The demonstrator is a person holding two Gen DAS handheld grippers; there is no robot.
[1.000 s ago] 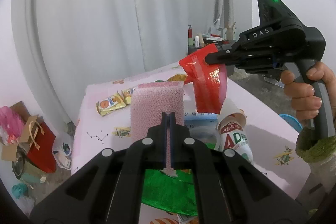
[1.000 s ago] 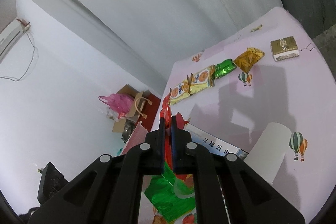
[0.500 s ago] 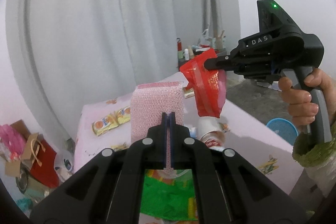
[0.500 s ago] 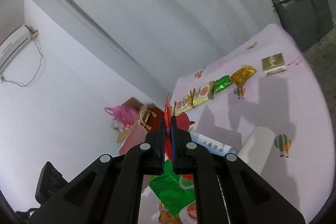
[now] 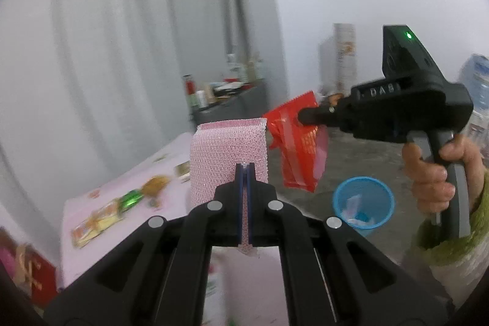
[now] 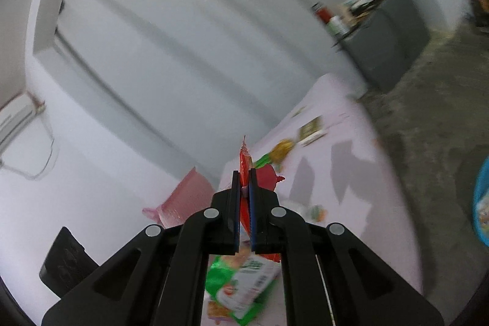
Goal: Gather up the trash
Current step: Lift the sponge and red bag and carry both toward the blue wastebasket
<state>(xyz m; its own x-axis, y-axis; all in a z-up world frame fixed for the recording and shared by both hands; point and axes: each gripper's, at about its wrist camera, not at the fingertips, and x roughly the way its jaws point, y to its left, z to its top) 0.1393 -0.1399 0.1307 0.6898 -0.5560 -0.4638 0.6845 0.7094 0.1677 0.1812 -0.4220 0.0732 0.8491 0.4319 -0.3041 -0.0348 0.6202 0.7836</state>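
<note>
My left gripper is shut on a pink mesh pouch, held upright above the pink table. My right gripper is shut on a red wrapper; in the left wrist view the red wrapper hangs from the right gripper, just right of the pouch. A blue bin with some scraps inside stands on the floor, below and right of the red wrapper. The pouch also shows in the right wrist view.
Snack wrappers lie on the table: yellow packets, a green one, a gold one and a small box. A green and white packet lies under my right gripper. A grey cabinet stands against the curtain.
Both grippers have swung right and away from the table with their loads. The blue bin on the floor has come into view under the red wrapper.
</note>
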